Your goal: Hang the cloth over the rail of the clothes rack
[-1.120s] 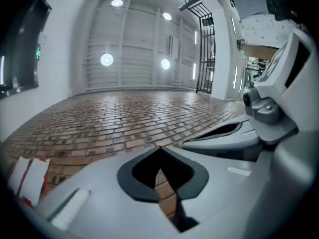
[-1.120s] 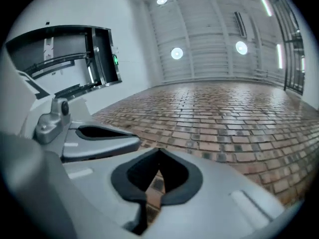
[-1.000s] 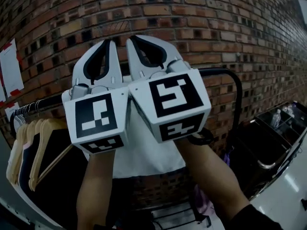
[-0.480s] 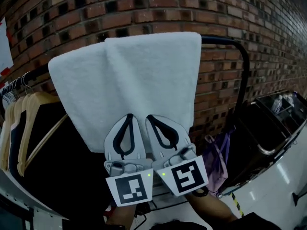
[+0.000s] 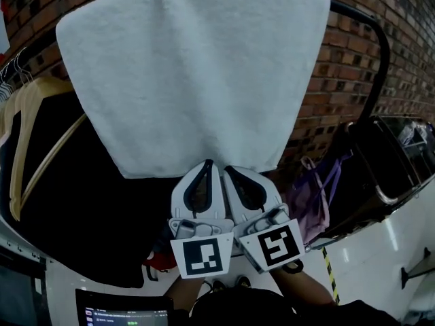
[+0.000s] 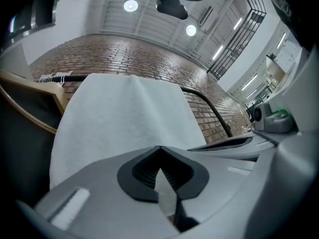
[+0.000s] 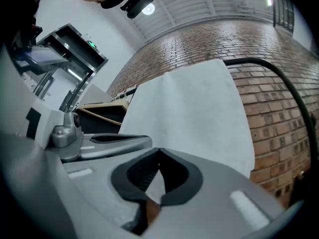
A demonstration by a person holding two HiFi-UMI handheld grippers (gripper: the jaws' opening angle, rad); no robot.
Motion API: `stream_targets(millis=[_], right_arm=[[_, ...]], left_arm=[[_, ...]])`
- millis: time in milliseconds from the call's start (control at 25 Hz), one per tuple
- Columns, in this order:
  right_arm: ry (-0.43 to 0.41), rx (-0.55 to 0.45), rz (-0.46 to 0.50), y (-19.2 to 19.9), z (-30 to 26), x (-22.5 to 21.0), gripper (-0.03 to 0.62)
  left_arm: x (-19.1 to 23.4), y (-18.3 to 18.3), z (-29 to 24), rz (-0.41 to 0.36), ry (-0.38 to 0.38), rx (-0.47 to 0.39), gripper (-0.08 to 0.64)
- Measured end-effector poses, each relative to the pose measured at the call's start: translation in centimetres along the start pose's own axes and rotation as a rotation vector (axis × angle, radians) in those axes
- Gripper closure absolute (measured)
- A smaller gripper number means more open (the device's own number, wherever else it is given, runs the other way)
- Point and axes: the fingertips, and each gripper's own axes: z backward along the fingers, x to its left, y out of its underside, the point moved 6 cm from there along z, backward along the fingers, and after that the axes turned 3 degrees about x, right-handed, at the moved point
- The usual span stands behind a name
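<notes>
- Head view: the cloth (image 5: 197, 73) is draped over the rail (image 5: 370, 29) and hangs well down on the near side. Left tongs (image 5: 206, 163) and right tongs (image 5: 228, 169) sit side by side below the rail, with their tips at the cloth's lower hem. Wooden hangers (image 5: 27, 114) hang on the rail, left of the cloth.
- Left gripper view: left tongs are pressed together tip to tip. The cloth lies beyond them and no fold is visibly pinched.
- Right gripper view: right tongs are likewise pressed together, with nothing visibly held. The rail bends down just right of the cloth.
- Judgement: the hang looks nearly done. To finish well, draw both tongs straight back from the rail without snagging the hem. The drape behind the rail is hidden, so check its balance.
</notes>
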Motion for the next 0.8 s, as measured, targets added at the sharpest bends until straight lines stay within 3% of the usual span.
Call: stream_targets(millis=[200, 800], right_arm=[[0.023, 0.004, 0.028, 0.5, -0.2, 0.0, 0.589], [0.071, 0.010, 0.075, 1.4, -1.6, -0.9, 0.589]], left_arm=[[0.0, 0.6, 0.0, -0.029, 0.008, 0.011, 0.554], [0.1, 2.1, -1.0, -0.021, 0.037, 0.031, 0.554]])
